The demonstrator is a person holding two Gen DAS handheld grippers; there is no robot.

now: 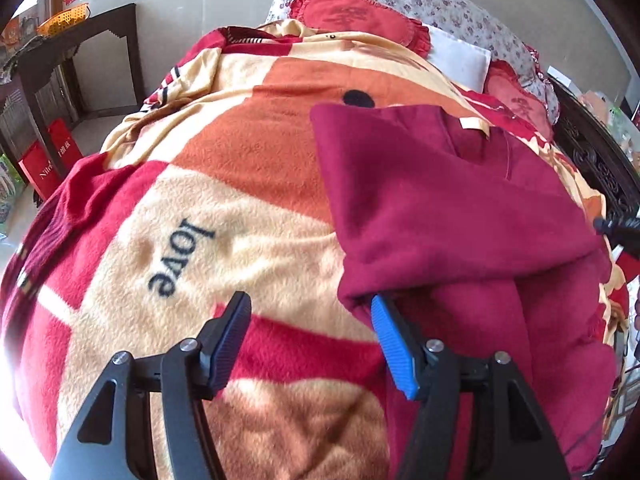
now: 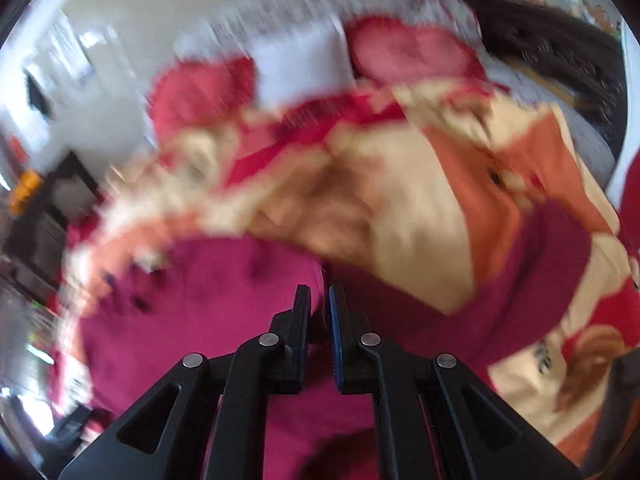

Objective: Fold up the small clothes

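A dark red garment [image 1: 460, 216] lies on a fleece blanket [image 1: 256, 160] that covers a bed, taking up the blanket's right side in the left wrist view. Its upper part is folded over, with a pale label [image 1: 474, 125] showing at the neckline.

The left gripper [image 1: 310, 322] hangs at the garment's near left edge. Its jaws are open with nothing between them; the blue pad [image 1: 394, 346] sits against the garment's folded edge, the black pad [image 1: 230, 338] over bare blanket.

The right gripper [image 2: 319, 316] appears in a heavily blurred view, above the same garment [image 2: 208, 312]. Its jaws are nearly closed, with dark red cloth in the narrow gap between them; whether the pads pinch it, the blur hides.

The blanket is printed in cream, orange and red, with the word "love" left of the garment. Beyond the garment, at the head of the bed, sit red frilled cushions [image 1: 352, 16] and a white pillow [image 1: 460, 58].
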